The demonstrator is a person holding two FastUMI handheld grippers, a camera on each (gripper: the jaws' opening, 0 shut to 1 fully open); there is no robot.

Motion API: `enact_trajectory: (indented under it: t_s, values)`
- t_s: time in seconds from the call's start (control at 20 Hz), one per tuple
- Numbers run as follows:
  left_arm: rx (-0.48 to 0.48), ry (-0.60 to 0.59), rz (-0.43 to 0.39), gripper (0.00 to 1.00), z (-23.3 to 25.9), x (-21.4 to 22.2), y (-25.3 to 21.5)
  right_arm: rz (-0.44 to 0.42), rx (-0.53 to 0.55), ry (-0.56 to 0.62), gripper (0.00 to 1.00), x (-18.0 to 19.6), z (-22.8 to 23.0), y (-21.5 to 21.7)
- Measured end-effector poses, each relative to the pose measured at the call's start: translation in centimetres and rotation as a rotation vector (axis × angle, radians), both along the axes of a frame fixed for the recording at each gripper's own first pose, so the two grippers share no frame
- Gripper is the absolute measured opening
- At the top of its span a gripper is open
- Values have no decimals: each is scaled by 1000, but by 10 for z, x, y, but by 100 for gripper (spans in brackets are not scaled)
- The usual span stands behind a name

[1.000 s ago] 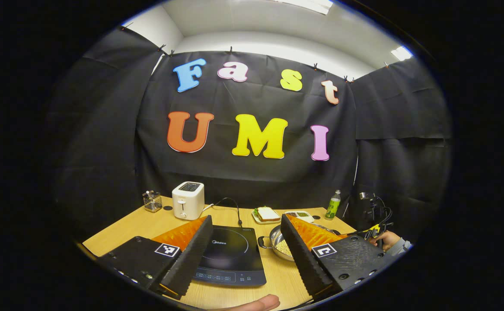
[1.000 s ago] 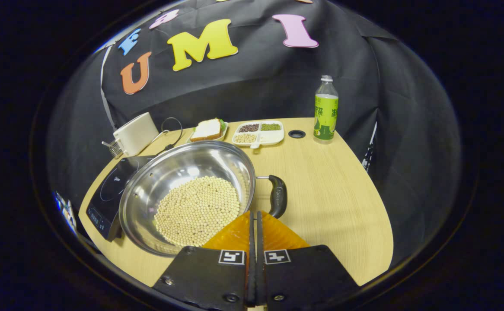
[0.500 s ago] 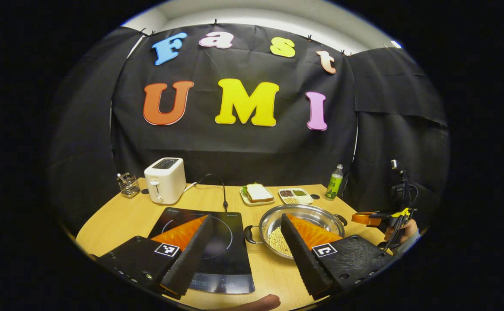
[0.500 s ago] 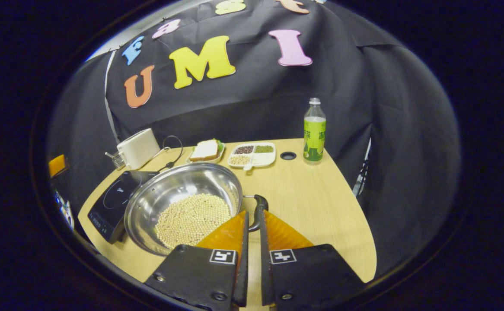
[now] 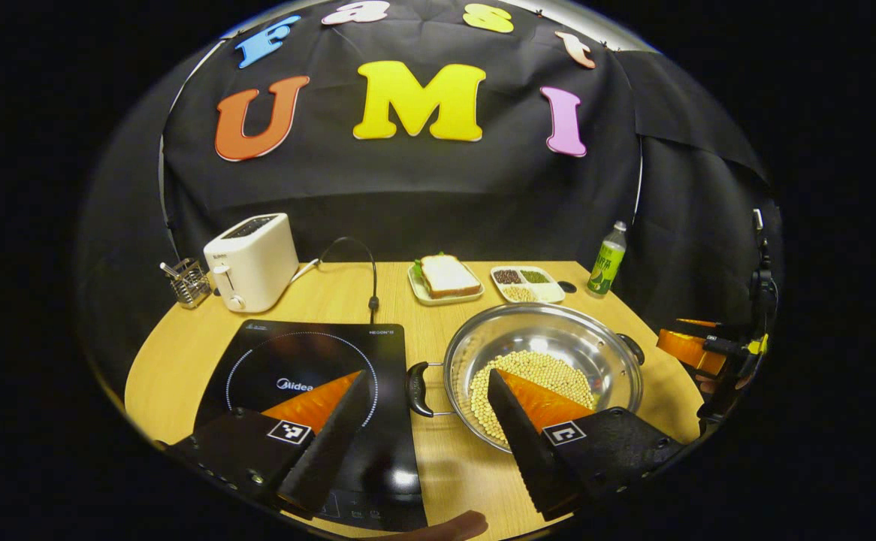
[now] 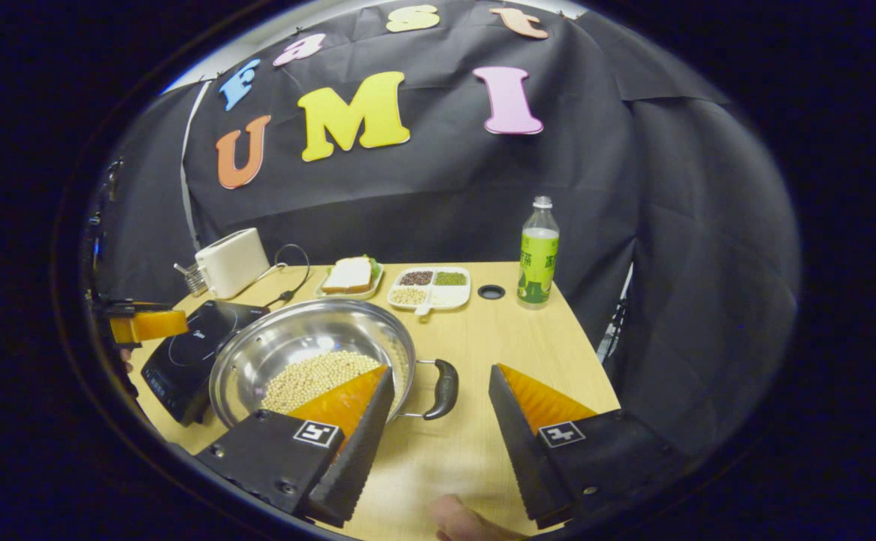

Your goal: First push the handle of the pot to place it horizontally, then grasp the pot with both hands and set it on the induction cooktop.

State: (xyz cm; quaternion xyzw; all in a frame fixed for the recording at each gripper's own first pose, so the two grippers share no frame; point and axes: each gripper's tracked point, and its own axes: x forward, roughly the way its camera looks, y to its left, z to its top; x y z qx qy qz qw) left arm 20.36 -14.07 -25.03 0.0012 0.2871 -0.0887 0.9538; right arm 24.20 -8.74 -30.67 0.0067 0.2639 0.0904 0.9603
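**Pot of beans waits beside cooktop, both grippers spread wide**

A round wooden table (image 5: 182,353) carries the scene. On it lies the black induction cooktop (image 5: 310,376), flat and bare, and just to its right stands the steel pot (image 5: 543,353), a layer of pale beans (image 6: 318,376) across its bottom. The pot rests on the table, not on the cooktop; one black handle (image 5: 417,389) points toward the cooktop, the other (image 6: 444,389) toward the table's open side.

The left gripper (image 5: 427,383) hovers with its fingers wide apart, gripping nothing, the near handle showing between them. The right gripper (image 6: 442,376) is likewise spread wide and empty, its fingers flanking the other handle without touching it.

Along the far edge stand a white toaster (image 5: 252,261), a sandwich on a plate (image 5: 445,276), a divided dish of grains (image 5: 527,282) and a green bottle (image 6: 539,257).
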Motion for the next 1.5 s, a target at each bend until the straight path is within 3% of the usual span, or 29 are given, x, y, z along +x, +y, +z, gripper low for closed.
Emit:
enact_trajectory:
  t_s: [0.3,0.65,0.7,0.75,0.8,0.85,0.9,1.0,1.05,1.1,1.15,1.2,1.25,1.3,1.35,1.4,1.45,1.5]
  values:
    - [22,125,25,95,-51,24,3,-17,3,22,84,21,-14,3]
    - [73,181,13,95,-73,34,-1,-31,43,80,84,39,-39,9]
    - [68,190,5,88,-75,35,-3,-32,57,83,84,40,-40,12]
    - [71,196,6,91,-76,35,-5,-23,76,90,82,40,-41,18]
    - [73,194,1,73,-75,35,-6,-23,88,104,82,40,-45,21]
    - [78,199,-3,83,-76,35,-8,-27,94,114,83,41,-49,21]
    - [84,201,-5,69,-75,35,-8,-39,92,122,83,43,-52,19]
    - [83,210,-3,67,-76,35,-7,-64,95,147,82,44,-59,14]
    - [79,215,-2,75,-75,35,-7,-61,116,163,80,43,-62,17]
    - [75,218,-1,65,-75,34,-8,-59,134,187,78,41,-63,18]
    - [73,220,-1,64,-76,34,-8,-61,162,208,70,43,-68,20]
    - [75,220,-2,64,-75,34,-8,-63,176,226,67,43,-70,21]
    - [75,219,-1,73,-76,34,-7,-63,182,232,66,43,-71,21]
    - [72,218,2,64,-76,35,-7,-60,180,231,65,43,-71,20]
    - [70,217,4,61,-76,35,-8,-59,178,236,64,42,-71,21]
    - [74,216,3,71,-76,34,-8,-58,168,238,63,43,-71,21]
    - [80,211,2,71,-76,34,-7,-63,166,240,63,44,-72,21]
    - [84,206,-2,61,-76,35,-6,-68,166,242,62,44,-71,20]
